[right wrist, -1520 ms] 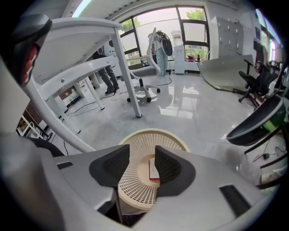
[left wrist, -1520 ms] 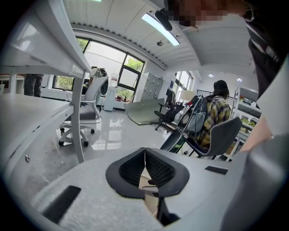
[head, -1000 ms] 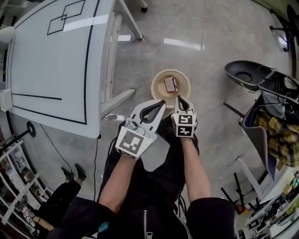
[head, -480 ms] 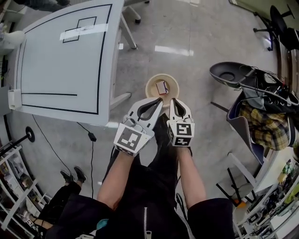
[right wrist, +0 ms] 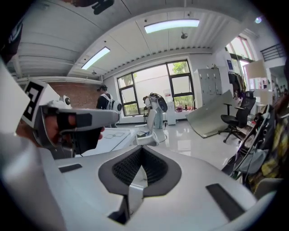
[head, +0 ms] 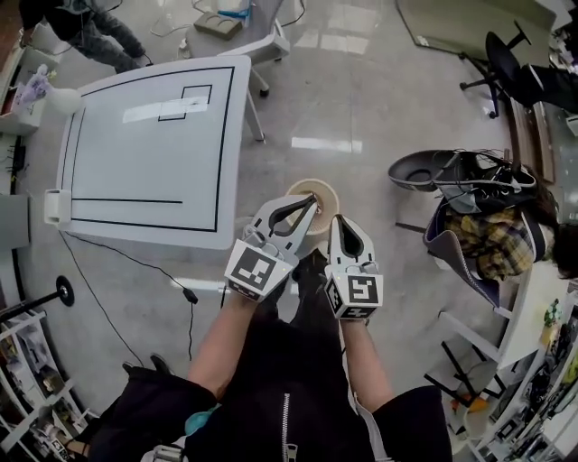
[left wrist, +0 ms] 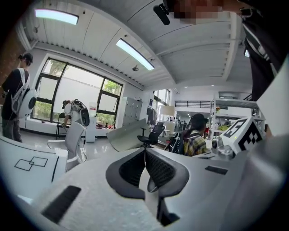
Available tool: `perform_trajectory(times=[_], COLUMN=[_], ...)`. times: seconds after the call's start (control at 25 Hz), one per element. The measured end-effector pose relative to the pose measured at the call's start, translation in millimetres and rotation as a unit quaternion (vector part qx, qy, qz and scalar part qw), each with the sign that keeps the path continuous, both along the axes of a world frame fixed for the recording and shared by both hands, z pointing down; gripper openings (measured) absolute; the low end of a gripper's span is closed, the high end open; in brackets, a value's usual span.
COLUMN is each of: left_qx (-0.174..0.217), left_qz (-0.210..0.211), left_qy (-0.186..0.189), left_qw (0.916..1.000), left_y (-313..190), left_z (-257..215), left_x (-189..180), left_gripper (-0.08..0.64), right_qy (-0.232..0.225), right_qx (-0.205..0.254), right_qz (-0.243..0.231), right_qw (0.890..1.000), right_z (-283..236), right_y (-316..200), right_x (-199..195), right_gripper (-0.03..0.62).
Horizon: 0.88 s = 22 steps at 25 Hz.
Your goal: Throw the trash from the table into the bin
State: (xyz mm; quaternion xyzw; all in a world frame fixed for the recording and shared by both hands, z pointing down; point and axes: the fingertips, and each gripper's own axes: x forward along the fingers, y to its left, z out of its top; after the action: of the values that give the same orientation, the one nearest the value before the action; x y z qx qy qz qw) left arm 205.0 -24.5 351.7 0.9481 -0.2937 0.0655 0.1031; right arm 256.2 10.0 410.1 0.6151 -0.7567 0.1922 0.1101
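Observation:
Both grippers are held side by side at waist height, high above the floor. My left gripper (head: 310,202) has its jaws together with nothing between them, as the left gripper view (left wrist: 145,150) also shows. My right gripper (head: 332,220) is shut and empty too (right wrist: 141,149). Just beyond their tips a round cream bin (head: 318,189) stands on the floor, mostly hidden behind the grippers; its contents are out of sight. The white table (head: 153,162) with black line markings stands to the left, with no trash on its top.
A chair draped with plaid cloth and bags (head: 488,236) stands at the right, a black office chair (head: 506,54) behind it. A person (head: 81,27) stands beyond the table. A black cable (head: 135,262) trails on the floor under the table's near edge.
Both grippers have risen well above the bin while staying shut. The bin now looks smaller and sits behind the gripper tips, so the red-and-white packet seen in it earlier is hidden.

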Motion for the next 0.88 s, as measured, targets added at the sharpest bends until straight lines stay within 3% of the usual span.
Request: perform_trajectory(times=[0.16, 0.28, 0.4, 0.88], left_qx=[0.022, 0.063, 0.079, 0.117], left_qz=[-0.004, 0.005, 0.004, -0.024], left_qy=[0.014, 0.01, 0.005, 0.007], left_qw=[0.9996, 0.998, 0.9969, 0.9928], left_y=[-1.5, -10.6, -8.7, -8.6], left_z=[-27.3, -40.7, -60.4, -90.2], left_x=[-13.3, -28.0, -41.7, -80.4], left_gripper=[0.009, 0.009, 0.009, 0.009], right_qy=[0.005, 0.009, 0.018, 0.007], right_qx=[0.048, 0.082, 0.103, 0.118], right_qz=[-0.013, -0.03, -0.039, -0.055], right_qw=[0.999, 0.996, 0.994, 0.992], right_z=[-57.1, -91.2, -118.5, -142.7], right_y=[12.2, 15.8, 24.0, 25.8], right_x=[-20.5, -43.7, -59.5, -83.9], right_gripper=[0.009, 0.009, 0.009, 0.008])
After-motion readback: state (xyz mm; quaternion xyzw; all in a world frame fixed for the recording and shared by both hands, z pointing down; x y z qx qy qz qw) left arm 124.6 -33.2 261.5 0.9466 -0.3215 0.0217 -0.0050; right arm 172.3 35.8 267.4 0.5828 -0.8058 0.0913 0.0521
